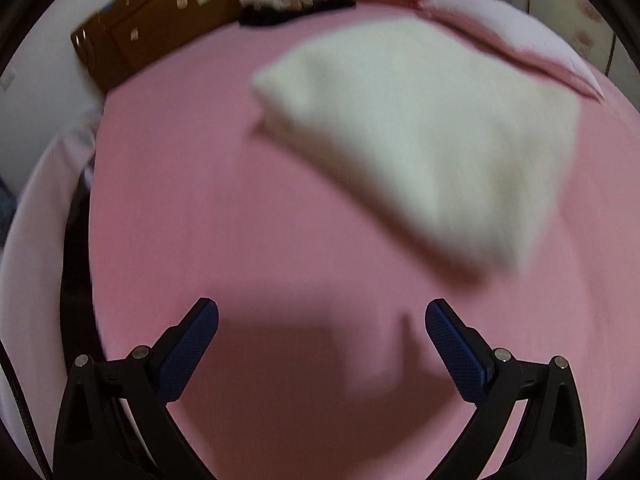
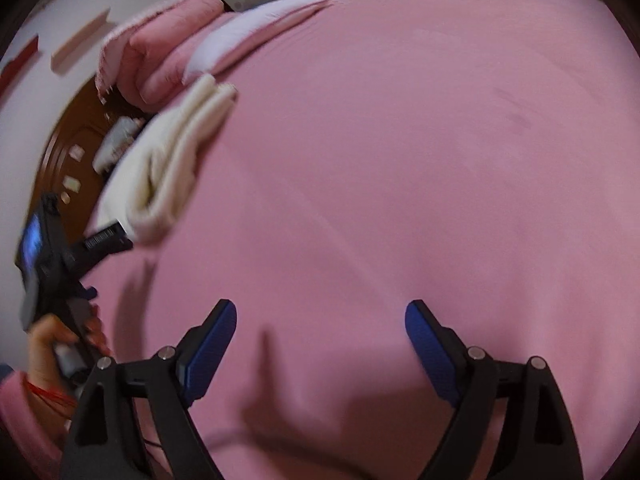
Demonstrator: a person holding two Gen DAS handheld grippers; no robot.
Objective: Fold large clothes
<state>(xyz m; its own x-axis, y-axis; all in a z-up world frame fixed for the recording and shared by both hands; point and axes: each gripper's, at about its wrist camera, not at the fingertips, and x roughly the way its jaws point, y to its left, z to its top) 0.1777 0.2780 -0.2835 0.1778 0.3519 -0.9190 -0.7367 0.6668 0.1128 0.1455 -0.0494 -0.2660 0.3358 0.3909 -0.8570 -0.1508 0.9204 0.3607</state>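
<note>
Left gripper [image 1: 322,316] wide, empty | right gripper [image 2: 321,318] wide, empty; no legible writing

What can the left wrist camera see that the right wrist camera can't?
Only the left wrist view shows the left gripper from behind, jaws wide open with nothing between them, and the flat top of the folded cream garment.

Only the right wrist view shows the right gripper, open and empty too, the person's hand holding the other gripper at the left edge, and the garment's stacked folded edges from the side.

Both show the pink bedsheet, the folded pink quilt at the head of the bed, and the brown wooden furniture beyond.
</note>
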